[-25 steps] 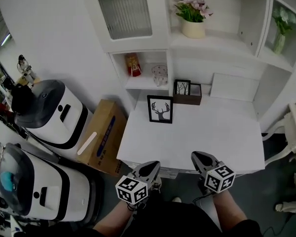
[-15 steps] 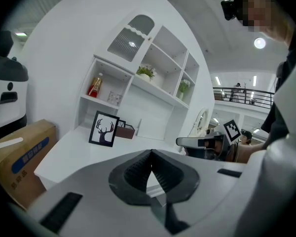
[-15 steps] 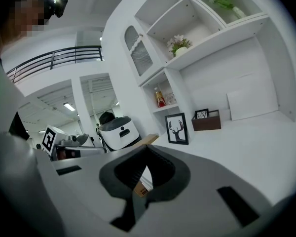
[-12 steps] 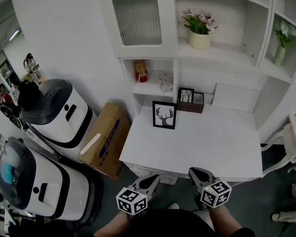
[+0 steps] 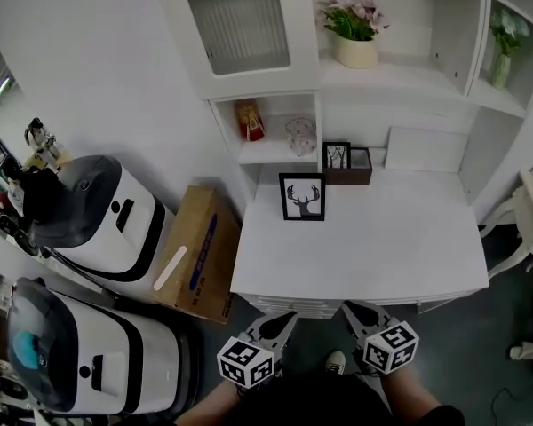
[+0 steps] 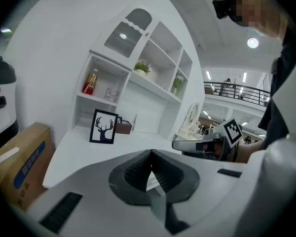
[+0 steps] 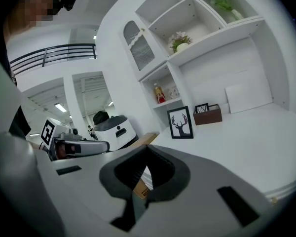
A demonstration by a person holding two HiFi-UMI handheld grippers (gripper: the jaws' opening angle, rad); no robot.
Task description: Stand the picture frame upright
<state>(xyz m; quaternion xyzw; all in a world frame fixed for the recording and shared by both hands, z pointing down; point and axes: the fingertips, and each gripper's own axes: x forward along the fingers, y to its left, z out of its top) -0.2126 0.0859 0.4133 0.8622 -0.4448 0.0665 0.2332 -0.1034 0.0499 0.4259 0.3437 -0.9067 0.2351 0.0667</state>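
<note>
White desk (image 5: 373, 247) against a white wall, under a white hutch of open shelves (image 5: 400, 82). On the far left of the desktop, upright and facing the near edge: black picture frame (image 5: 302, 197) with a deer print. Just behind it to the right, a smaller frame (image 5: 337, 155) at the left end of a brown box (image 5: 361, 167). Farther right, a white board (image 5: 426, 151) leaning on the back wall. Up on the shelves: potted pink flowers (image 5: 354, 34), a vase of stems (image 5: 504, 56) at far right, a red bottle (image 5: 250, 120) and a glass jar (image 5: 299, 136) in the low left cubby. Left of the desk, on the dark floor, a cardboard box (image 5: 198, 256) and two white machines (image 5: 98, 216). Just short of the desk's near edge, off the surface: left gripper (image 5: 287, 316) and right gripper (image 5: 351, 309), both clenched on nothing, well apart from the picture frame.
</note>
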